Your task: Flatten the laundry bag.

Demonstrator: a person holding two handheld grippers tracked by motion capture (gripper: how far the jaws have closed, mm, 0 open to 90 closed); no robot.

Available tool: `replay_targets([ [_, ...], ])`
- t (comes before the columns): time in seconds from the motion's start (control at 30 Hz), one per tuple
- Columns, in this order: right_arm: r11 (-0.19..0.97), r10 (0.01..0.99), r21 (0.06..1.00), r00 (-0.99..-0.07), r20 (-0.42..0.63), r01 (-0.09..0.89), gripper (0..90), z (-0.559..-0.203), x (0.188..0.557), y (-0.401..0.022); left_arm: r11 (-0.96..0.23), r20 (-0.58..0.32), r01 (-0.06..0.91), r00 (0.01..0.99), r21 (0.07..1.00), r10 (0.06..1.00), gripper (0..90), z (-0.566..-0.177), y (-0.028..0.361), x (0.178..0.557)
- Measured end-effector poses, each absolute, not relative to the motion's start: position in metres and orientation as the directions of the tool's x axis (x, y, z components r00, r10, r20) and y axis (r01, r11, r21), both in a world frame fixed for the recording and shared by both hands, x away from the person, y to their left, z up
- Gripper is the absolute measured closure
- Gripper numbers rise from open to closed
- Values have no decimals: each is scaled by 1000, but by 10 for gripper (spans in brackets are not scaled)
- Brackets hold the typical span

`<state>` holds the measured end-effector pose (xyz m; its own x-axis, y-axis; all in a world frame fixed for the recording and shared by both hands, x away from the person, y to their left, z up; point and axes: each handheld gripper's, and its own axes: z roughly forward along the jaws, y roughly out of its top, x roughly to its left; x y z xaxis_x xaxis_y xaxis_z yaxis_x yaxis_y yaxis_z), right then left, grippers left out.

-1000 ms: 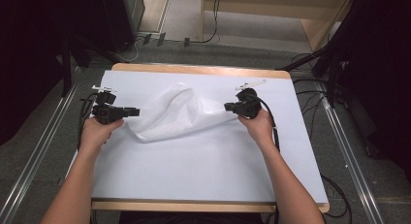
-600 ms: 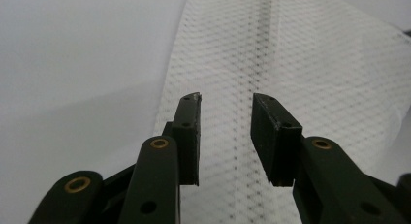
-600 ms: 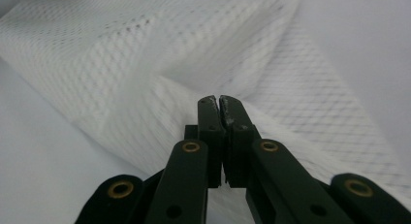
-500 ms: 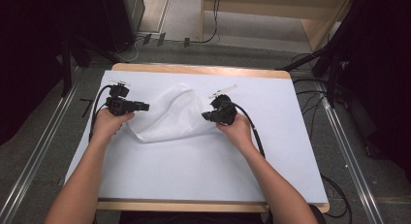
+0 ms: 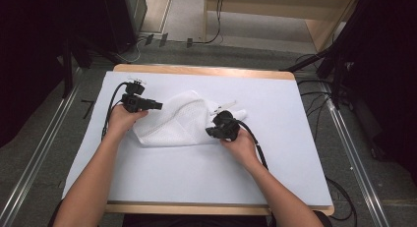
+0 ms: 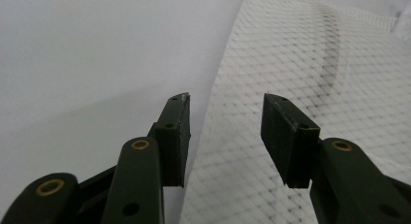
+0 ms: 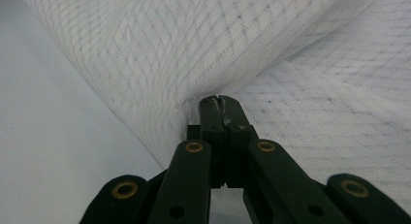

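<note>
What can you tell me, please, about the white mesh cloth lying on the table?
The white mesh cloth looks like thin netted fabric with a fine diamond pattern. It lies partly folded and rumpled on the white table cover, near the middle. The right gripper is shut on a fold of it, lifting that part. The left gripper, jaws just opened, straddles its edge without pinching.

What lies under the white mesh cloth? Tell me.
Under the white mesh cloth lies the white table cover, showing all round its edges. Whatever sits beneath its folded layers is covered. The right gripper pinches a fold.
</note>
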<state>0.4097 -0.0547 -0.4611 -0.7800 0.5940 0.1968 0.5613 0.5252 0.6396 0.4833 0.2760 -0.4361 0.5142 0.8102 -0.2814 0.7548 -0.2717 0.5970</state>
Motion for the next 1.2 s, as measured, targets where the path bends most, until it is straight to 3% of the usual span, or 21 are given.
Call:
replay_targets([
  [0.13,522,599,636,-775,203,569,900,-465,404,-58,-291,-242,731,528,617,814,515,-439,271,490],
  [0.33,509,601,649,-773,203,566,900,-467,400,-61,-291,-301,742,550,604,779,532,-444,268,497],
  [0.47,499,605,658,-771,201,563,900,-468,398,-61,-320,-293,744,563,586,773,568,-448,265,499],
  [0.53,499,605,660,-771,198,561,900,-469,397,-62,-327,-307,753,565,570,766,669,-451,264,499],
  [0.57,499,605,660,-771,198,561,900,-469,397,-62,-334,-303,751,570,570,764,669,-451,263,499],
  [0.6,500,604,661,-772,196,560,899,-468,397,-61,-336,-312,755,571,563,759,776,-451,262,498],
  [0.63,500,604,661,-772,196,560,899,-468,397,-61,-341,-316,758,572,555,757,776,-452,261,498],
  [0.7,505,603,658,-774,194,559,893,-468,397,-61,-361,-299,755,579,547,758,900,-451,259,497],
  [0.87,480,617,665,-759,207,571,872,-462,400,-67,-333,-338,754,581,566,741,900,-439,259,493],
  [1.2,405,677,704,-709,198,583,843,-446,414,-103,-359,-320,680,660,640,679,900,-398,246,463],
])
